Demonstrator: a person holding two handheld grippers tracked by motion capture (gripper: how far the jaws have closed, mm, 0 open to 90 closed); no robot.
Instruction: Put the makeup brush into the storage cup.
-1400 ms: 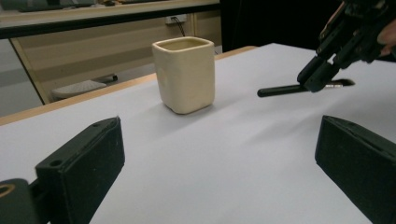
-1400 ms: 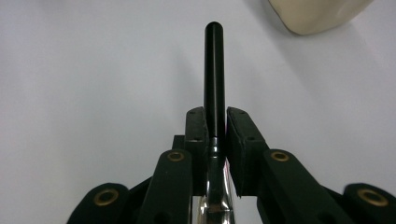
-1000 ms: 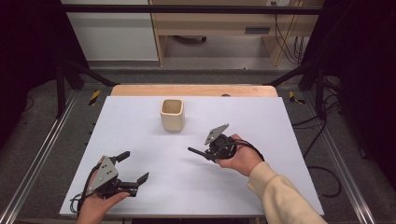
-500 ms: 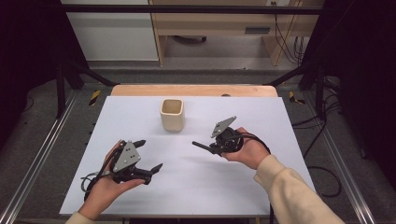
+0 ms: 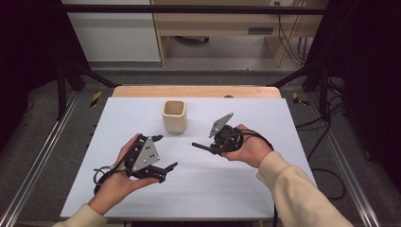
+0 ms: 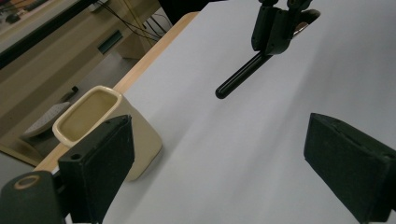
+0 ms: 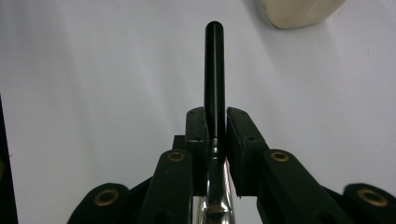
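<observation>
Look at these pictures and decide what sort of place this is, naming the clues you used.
Probably a lab or workshop bench set up for recording. A white-topped wooden table stands inside a metal rail frame, black cables trail across the grey floor, and a light wooden desk with hanging wires stands behind.

A slim tool with a black rod-shaped handle (image 7: pixel 214 74) and a shiny metal stem behind it sat clamped between the pads of the right hand-held gripper (image 7: pixel 215 128), above the white bench (image 5: pixel 236 184). The rounded black end stuck out well past the pads, and the chrome part ran back between the jaws toward the gripper body. From above, the black handle (image 5: pixel 202 146) lay roughly level and pointed toward the left hand-held gripper (image 5: pixel 165 153). A cream cup (image 5: pixel 174 116) with rounded corners stood upright and empty near the bench's far edge, apart from the tool's tip.
</observation>
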